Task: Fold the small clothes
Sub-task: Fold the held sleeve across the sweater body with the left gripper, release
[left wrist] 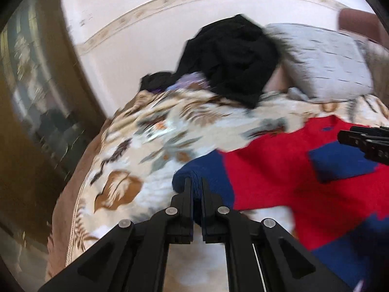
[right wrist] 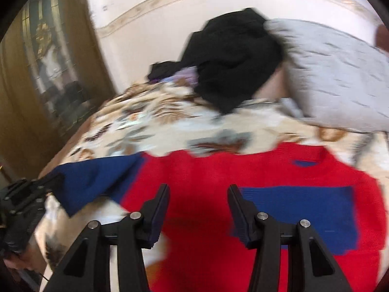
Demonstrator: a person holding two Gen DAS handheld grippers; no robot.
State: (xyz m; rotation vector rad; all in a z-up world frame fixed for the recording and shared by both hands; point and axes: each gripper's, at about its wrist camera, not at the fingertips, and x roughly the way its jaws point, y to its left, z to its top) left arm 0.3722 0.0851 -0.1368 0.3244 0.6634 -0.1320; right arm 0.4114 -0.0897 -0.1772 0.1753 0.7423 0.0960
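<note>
A small red sweater (right wrist: 206,175) with blue sleeves and a blue folded panel (right wrist: 299,209) lies on the leaf-patterned blanket (right wrist: 155,124). It also shows in the left wrist view (left wrist: 274,170). My left gripper (left wrist: 196,182) is shut on the blue sleeve cuff (left wrist: 201,177) at the sweater's left end. It appears at the left edge of the right wrist view (right wrist: 26,194). My right gripper (right wrist: 198,189) is open and empty, just above the sweater's red body. It shows at the right edge of the left wrist view (left wrist: 364,141).
A heap of black clothes (right wrist: 233,60) with a purple item (right wrist: 184,75) lies at the back of the bed. A grey pillow (right wrist: 340,77) lies at the back right. A wooden cabinet with glass (right wrist: 48,56) stands left, beyond the bed's edge.
</note>
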